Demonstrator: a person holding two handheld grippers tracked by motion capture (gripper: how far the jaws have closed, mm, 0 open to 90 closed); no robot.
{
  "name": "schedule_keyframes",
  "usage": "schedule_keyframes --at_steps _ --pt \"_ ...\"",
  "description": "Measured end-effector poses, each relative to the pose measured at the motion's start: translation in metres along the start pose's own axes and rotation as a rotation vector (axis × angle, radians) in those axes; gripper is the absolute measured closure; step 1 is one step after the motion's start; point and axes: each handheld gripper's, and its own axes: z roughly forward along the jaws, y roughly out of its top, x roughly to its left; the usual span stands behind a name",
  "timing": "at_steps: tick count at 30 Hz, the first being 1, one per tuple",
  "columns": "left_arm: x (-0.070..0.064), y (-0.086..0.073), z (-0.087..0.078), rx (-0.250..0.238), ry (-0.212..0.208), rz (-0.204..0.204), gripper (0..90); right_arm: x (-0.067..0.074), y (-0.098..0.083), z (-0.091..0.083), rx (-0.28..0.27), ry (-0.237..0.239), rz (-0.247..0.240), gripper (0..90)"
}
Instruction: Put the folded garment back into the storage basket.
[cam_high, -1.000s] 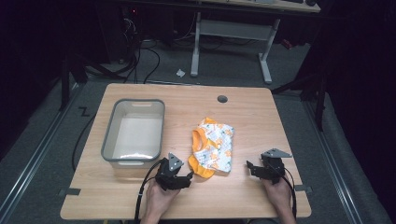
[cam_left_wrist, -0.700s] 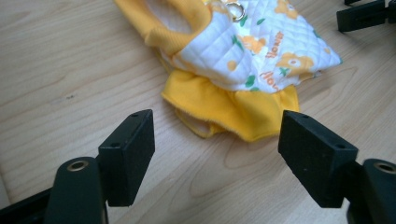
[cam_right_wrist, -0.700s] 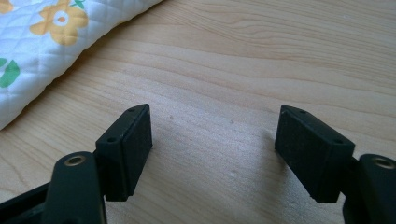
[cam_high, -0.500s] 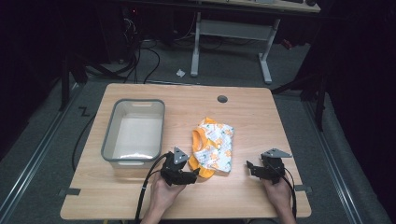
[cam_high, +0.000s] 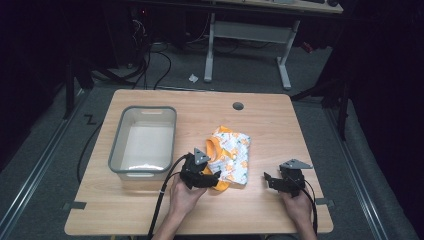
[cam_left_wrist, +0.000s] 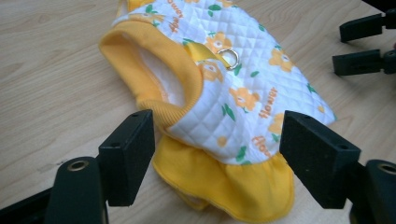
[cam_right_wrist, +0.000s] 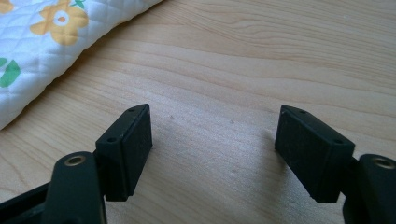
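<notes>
A small quilted white garment (cam_high: 231, 156) with orange flowers and yellow trim lies on the wooden table (cam_high: 280, 125), right of centre. My left gripper (cam_high: 214, 177) is open at its near left corner. In the left gripper view the jaws stand wide on either side of the garment's (cam_left_wrist: 233, 88) yellow frilled hem, not closed on it. My right gripper (cam_high: 267, 181) is open over bare wood to the right of the garment. In the right gripper view a quilted edge of the garment (cam_right_wrist: 42, 42) fills the upper left.
A grey-rimmed, see-through plastic bin (cam_high: 142, 141) stands empty on the table's left half. A round cable hole (cam_high: 238, 106) is near the far edge. Desk legs and cables occupy the dark floor beyond the table.
My left gripper has moved right and slightly forward, up to the garment's near corner. The right gripper has stayed where it was.
</notes>
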Motion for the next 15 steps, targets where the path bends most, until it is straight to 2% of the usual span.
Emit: schedule_keyframes --at_steps 8,10,15 --pt "0.006 0.019 0.01 0.008 -0.002 0.004 25.4 0.0 0.0 0.0 0.001 0.0 0.001 27.6" --pt "0.009 0.024 0.014 0.017 0.01 0.004 24.1 0.0 0.0 0.0 0.0 0.0 0.001 27.6" --pt "0.017 0.031 0.024 0.033 0.011 -0.023 23.4 0.0 0.0 0.0 0.001 0.0 0.001 27.6"
